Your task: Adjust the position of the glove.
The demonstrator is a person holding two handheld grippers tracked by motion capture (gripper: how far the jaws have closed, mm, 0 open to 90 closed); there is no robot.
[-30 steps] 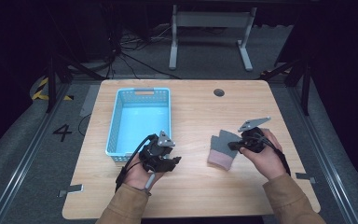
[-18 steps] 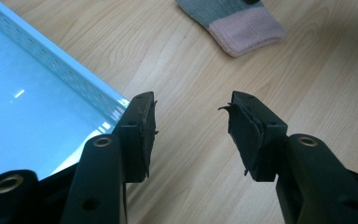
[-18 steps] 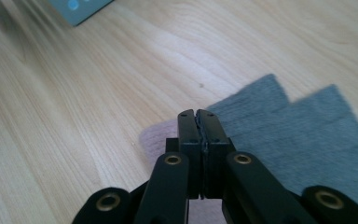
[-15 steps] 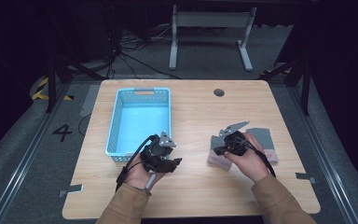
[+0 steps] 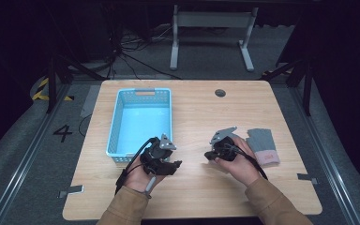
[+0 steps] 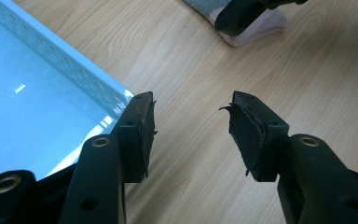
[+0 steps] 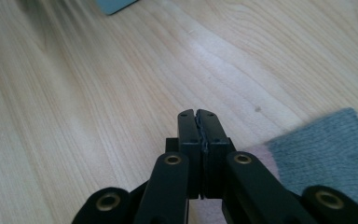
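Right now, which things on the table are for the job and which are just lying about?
For the job: grey and pink glove, blue basket, left claw, right claw.
Lying about: round hole cover in the table, tape marks.

Floor (image 5: 37, 154) left of table (image 5: 192, 112): painted numeral "4" (image 5: 63, 133). Glove (image 5: 261, 145): small mark on pink cuff, too small to read. No other text legible.

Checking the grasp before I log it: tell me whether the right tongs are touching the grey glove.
Cannot tell. In the left gripper view the shut right tongs overlap the pink cuff of the grey glove; no contact or gap shows plainly.
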